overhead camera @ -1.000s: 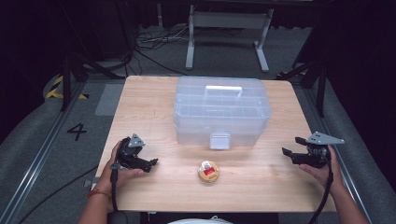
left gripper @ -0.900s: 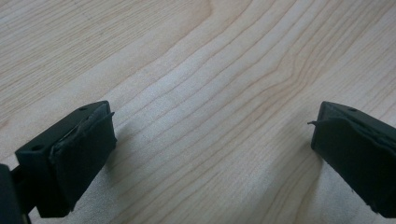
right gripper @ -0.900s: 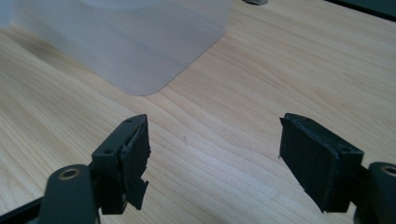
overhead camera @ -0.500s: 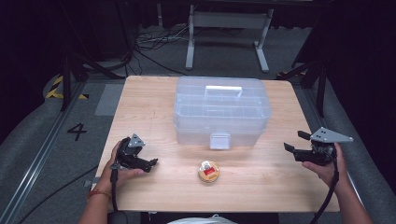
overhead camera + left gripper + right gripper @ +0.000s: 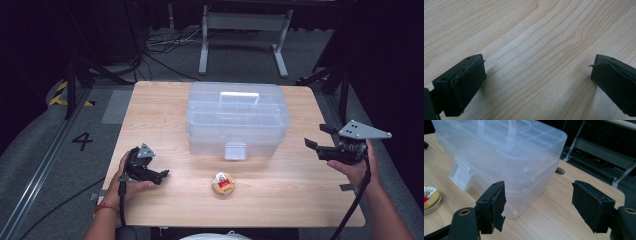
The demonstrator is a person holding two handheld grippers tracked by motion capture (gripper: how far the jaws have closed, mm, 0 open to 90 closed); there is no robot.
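Note:
A clear plastic box (image 5: pixel 237 119) with a white handle and a front latch (image 5: pixel 235 150) stands shut in the middle of the wooden table (image 5: pixel 165 115). In front of it lies a small round tin (image 5: pixel 223 183) with a red and white lid. My left gripper (image 5: pixel 161 175) rests low on the table at the front left, open, with bare wood between its pads (image 5: pixel 471 75). My right gripper (image 5: pixel 316 137) hovers above the right edge, open and aimed at the box (image 5: pixel 506 162); the tin (image 5: pixel 430 197) sits at the left edge of that view.
A metal stand (image 5: pixel 242 37) and loose cables (image 5: pixel 165 45) lie on the floor beyond the table. A floor mark "4" (image 5: pixel 82 141) sits left of the table. A round hole (image 5: pixel 559 171) pierces the tabletop behind the box.
My right gripper has risen and drifted slightly outward, toward the table's right edge. The left gripper, box and tin have stayed put.

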